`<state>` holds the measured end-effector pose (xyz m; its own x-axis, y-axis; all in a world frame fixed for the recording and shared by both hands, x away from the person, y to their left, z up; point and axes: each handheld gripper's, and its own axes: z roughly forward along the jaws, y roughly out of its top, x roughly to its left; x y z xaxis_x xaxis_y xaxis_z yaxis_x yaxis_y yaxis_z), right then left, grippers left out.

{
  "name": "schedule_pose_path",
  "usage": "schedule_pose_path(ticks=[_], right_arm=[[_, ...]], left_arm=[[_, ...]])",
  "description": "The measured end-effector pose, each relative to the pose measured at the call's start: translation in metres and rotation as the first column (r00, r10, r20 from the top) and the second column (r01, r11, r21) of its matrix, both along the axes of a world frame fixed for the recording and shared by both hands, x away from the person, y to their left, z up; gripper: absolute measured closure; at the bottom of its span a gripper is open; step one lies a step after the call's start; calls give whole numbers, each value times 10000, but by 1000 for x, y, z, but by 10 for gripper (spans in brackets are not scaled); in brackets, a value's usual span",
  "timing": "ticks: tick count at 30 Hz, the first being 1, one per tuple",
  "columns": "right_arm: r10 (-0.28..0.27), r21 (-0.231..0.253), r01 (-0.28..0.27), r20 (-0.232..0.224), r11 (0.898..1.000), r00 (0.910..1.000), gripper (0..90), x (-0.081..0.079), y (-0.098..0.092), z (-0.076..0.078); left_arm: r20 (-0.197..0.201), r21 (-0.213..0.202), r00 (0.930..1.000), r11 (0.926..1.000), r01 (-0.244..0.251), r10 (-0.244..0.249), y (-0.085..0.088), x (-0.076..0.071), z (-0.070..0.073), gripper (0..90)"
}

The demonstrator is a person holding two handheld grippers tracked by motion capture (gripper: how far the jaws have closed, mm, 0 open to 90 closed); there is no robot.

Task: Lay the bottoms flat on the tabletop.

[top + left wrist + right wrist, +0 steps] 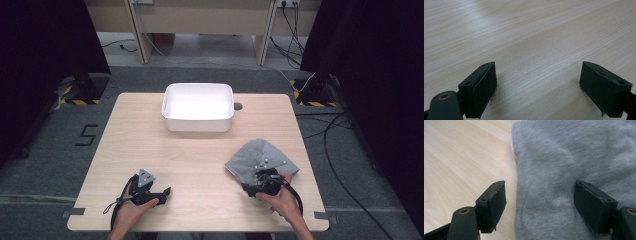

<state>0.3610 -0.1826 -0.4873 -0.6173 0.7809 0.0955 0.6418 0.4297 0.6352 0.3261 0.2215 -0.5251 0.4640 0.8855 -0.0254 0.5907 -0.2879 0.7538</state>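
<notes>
A: Where do we see the grey cloth?

B: On the wooden table, toward four o'clock from the table's middle, crumpled into a loose heap. The white tub sits well apart from it at twelve o'clock, near the far edge.

A: And our right gripper?

B: At the cloth's six o'clock edge, over the fabric. In the right gripper view its jaws stand wide apart, released; one is above bare wood just beside the cloth's hem, the other above the fabric. We see nothing pinched between them.

A: The left gripper?

B: It rests at seven o'clock on the table, well apart from the cloth. In the left gripper view its jaws are released too, with bare wood between them.
</notes>
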Motion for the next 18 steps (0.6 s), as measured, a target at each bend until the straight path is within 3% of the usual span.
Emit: schedule_pose_path(ticks=[7, 10, 12, 15, 18], right_arm=[[612, -65, -612, -27, 9981, 9981, 232, -9, 26, -2], [979, 295, -973, -217, 9948, 9950, 245, -13, 33, -1], [1255, 717, -1232, -278, 9898, 9917, 299, -13, 33, 5], [999, 1603, -1018, 197, 9818, 9948, 311, -11, 21, 26], [535, 1475, -658, 854, 9869, 9949, 306, -6, 7, 41]], left_arm=[[1, 3, 10000, 10000, -7, 7, 0, 0, 0, 132], [-1, 3, 10000, 10000, -10, 10, 0, 0, 0, 132], [2, 1, 10000, 10000, -10, 10, 0, 0, 0, 132], [1, 1, 10000, 10000, -10, 10, 0, 0, 0, 132], [0, 4, 10000, 10000, -9, 9, 0, 0, 0, 132]])
